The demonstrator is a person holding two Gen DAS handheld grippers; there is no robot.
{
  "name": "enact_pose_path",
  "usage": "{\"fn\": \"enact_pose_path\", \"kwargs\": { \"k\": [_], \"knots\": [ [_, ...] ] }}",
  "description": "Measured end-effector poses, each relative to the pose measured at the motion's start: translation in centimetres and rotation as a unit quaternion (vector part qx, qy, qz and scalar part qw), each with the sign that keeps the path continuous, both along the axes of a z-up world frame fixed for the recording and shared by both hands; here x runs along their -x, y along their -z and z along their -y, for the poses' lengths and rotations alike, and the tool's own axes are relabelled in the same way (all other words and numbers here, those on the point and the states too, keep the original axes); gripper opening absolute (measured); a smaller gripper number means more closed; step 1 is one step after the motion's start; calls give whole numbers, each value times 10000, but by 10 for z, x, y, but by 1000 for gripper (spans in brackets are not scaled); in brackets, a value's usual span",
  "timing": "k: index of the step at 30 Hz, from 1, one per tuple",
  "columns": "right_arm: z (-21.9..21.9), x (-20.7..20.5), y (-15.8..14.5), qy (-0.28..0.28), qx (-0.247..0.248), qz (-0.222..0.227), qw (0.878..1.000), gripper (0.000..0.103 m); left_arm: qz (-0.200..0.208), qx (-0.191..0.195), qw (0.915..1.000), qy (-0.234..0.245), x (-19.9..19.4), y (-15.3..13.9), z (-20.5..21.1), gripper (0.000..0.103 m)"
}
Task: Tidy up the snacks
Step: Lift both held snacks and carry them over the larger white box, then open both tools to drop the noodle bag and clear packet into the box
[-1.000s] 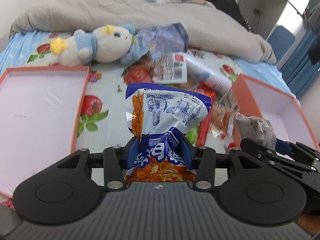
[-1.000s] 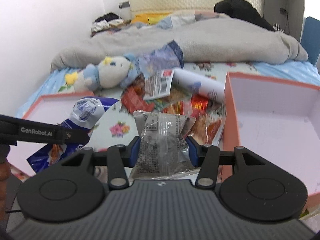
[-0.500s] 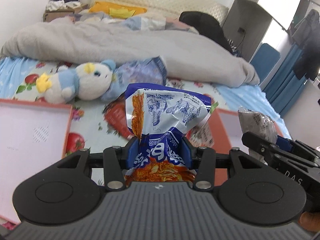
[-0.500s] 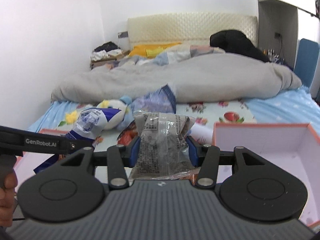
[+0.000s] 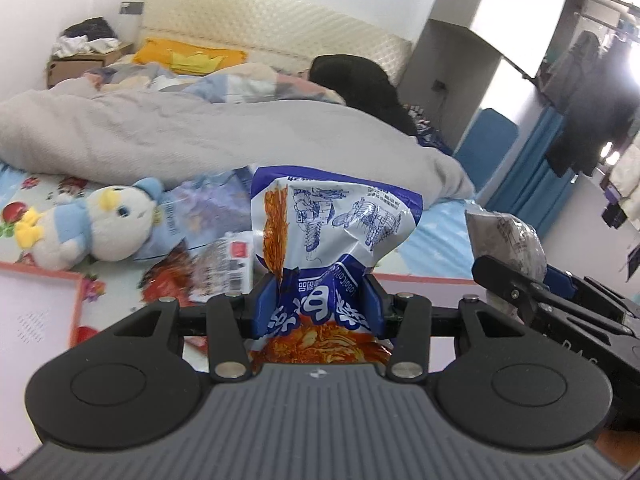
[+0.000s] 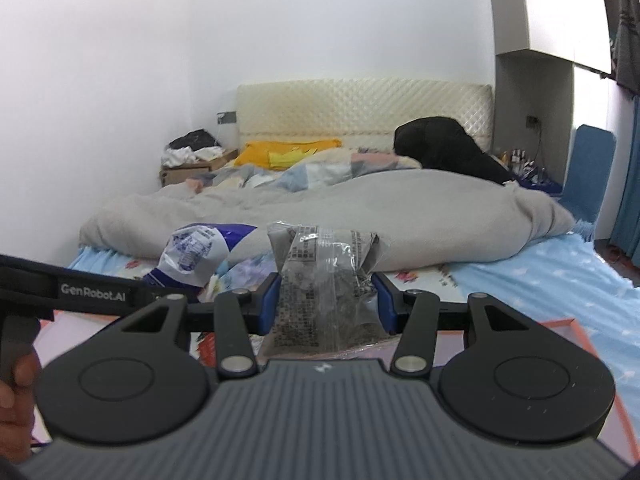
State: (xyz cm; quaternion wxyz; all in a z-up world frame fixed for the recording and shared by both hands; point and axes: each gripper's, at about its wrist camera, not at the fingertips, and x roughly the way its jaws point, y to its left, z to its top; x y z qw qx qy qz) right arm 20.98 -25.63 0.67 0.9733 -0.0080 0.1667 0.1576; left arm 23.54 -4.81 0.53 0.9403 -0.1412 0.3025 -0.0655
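Observation:
My left gripper [image 5: 319, 306] is shut on a blue-and-white noodle packet [image 5: 332, 232], held upright above the bed. The same noodle packet [image 6: 200, 252] shows at the left of the right wrist view. My right gripper [image 6: 327, 306] is shut on a clear bag of dark snack [image 6: 324, 280], which also appears as the clear bag [image 5: 504, 236] at the right of the left wrist view. Several loose snack packets [image 5: 200, 268] lie on the fruit-print sheet below. An orange-rimmed box [image 5: 36, 320] sits at the left, and a second orange-rimmed box [image 6: 568, 332] lies at the right.
A plush duck [image 5: 92, 228] lies on the sheet beside the snack pile. A grey blanket [image 6: 360, 216] runs across the bed behind it. A person's hand [image 6: 16, 392] holds the left gripper's handle. A blue chair [image 6: 588, 176] and curtains stand at the right.
Both grippers have risen and tilted up with their packets still held; the snack pile and boxes have dropped low in view, and the headboard and wall now fill the upper frames.

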Motion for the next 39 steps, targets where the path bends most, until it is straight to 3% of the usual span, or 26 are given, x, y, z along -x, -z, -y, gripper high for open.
{"fn": "enact_pose_path", "kwargs": {
  "k": [7,12,18,21,26,35,39],
  "knots": [
    [30,-7,-2,272,-2,47,9996,52,29,96,9990,428,-21,-2,46,52],
    [59,-15,10,542,30,-136,9984,52,-151,80,9974,697,-37,13,81,52],
    [94,-29,36,800,-25,-565,9952,52,-579,14,9931,1023,-65,46,116,52],
    [112,-34,46,851,-265,-808,9927,52,-717,-165,9900,1205,-79,59,136,52],
    [128,-41,69,1004,-159,-1128,9884,52,-965,-397,9847,1392,-98,79,164,52],
    [146,-55,117,981,12,-1897,9769,52,-1559,-499,9751,1496,-119,120,183,52],
    [144,-55,124,958,123,-2008,9749,53,-1585,-521,9745,1503,-119,126,184,52]
  ]
}}
